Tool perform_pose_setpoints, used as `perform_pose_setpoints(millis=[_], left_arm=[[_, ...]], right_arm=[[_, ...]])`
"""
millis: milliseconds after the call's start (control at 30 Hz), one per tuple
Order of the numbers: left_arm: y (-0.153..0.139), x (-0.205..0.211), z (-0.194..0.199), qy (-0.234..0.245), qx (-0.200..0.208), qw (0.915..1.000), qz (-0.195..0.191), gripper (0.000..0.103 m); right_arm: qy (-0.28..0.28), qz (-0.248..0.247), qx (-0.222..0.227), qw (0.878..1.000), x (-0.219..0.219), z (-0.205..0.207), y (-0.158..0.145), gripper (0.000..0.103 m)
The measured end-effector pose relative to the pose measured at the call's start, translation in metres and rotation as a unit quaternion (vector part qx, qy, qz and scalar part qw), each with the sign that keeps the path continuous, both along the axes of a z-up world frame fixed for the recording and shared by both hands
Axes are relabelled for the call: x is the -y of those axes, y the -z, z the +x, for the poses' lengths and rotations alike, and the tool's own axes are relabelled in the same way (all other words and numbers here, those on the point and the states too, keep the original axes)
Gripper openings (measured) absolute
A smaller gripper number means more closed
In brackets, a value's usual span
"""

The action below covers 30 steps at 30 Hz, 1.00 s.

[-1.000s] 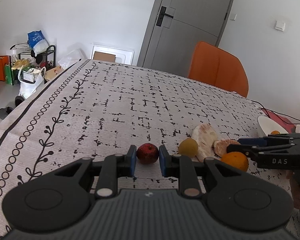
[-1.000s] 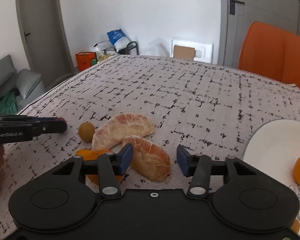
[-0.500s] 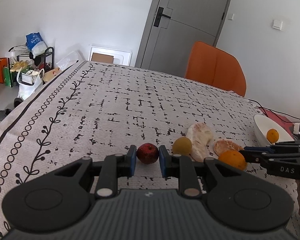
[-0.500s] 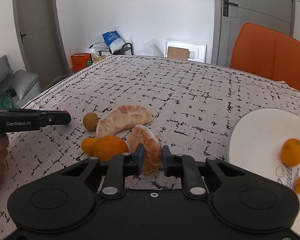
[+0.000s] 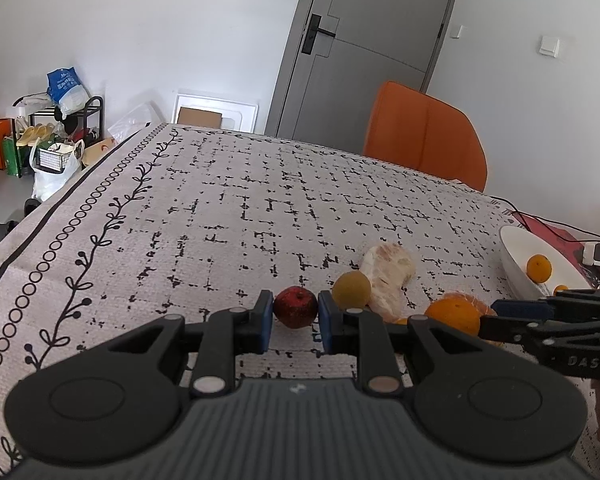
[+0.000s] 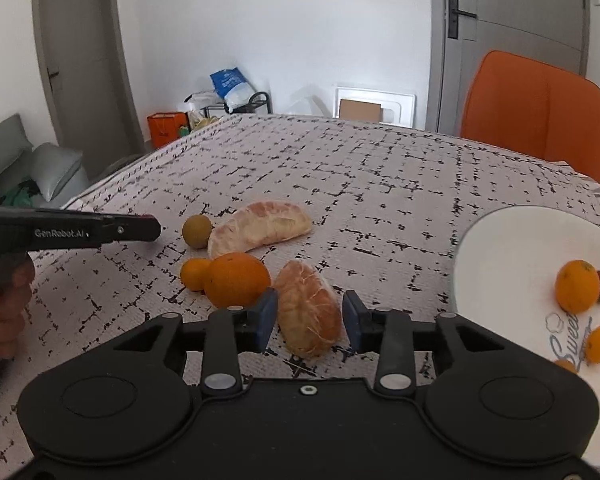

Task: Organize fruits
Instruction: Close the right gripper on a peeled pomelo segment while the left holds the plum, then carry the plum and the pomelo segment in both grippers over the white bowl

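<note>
Left wrist view, lower centre: my left gripper (image 5: 295,315), pads closed onto a small dark red fruit (image 5: 295,306), which looks held against the tablecloth (image 5: 220,208) rather than raised; I judge it is gripped for carrying to the plate.
Just right of it: a yellow-brown round fruit (image 5: 351,289) touching a long peeled pomelo segment (image 5: 388,278); an orange (image 5: 454,315) partly behind the other tool.
Right edge: white plate (image 5: 516,268) with small oranges in it, evidently the collecting place.
Right wrist view, lower centre: my right gripper (image 6: 310,318), jaws apart and straddling a second peeled segment (image 6: 309,314); whether the pads touch it I cannot tell. I read this as lined up for a squeeze; soft flesh, so gentle pressure.
Left of it: orange (image 6: 236,279), with a smaller one (image 6: 193,274) beside it.
Far upper right: orange chair (image 6: 540,116), grey door (image 6: 512,40)
</note>
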<state>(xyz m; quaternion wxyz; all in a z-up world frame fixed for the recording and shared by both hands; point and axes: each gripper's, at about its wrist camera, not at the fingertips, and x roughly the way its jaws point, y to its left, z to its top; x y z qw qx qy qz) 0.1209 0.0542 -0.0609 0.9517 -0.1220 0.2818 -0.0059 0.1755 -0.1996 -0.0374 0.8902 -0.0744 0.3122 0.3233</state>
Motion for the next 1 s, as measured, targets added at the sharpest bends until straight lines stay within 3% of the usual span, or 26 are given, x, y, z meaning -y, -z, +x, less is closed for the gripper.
perform_pose_setpoints(millis=[300, 400, 1000], left_arm=[[0.002, -0.007, 0.000, -0.006, -0.005, 1.0000, -0.005, 0.022], [0.001, -0.007, 0.000, -0.003, -0.003, 1.0000, -0.004, 0.022], [-0.022, 0.036, 0.005, 0.040, 0.018, 0.9989, 0.020, 0.022]], right_arm=[[-0.008, -0.031, 0.015, 0.999, -0.015, 0.001, 0.010, 0.043], [-0.005, -0.034, 0.018, 0.999, -0.016, 0.001, 0.009, 0.034], [0.071, 0.049, 0.045, 0.995, 0.041, -0.011, -0.021, 0.032]])
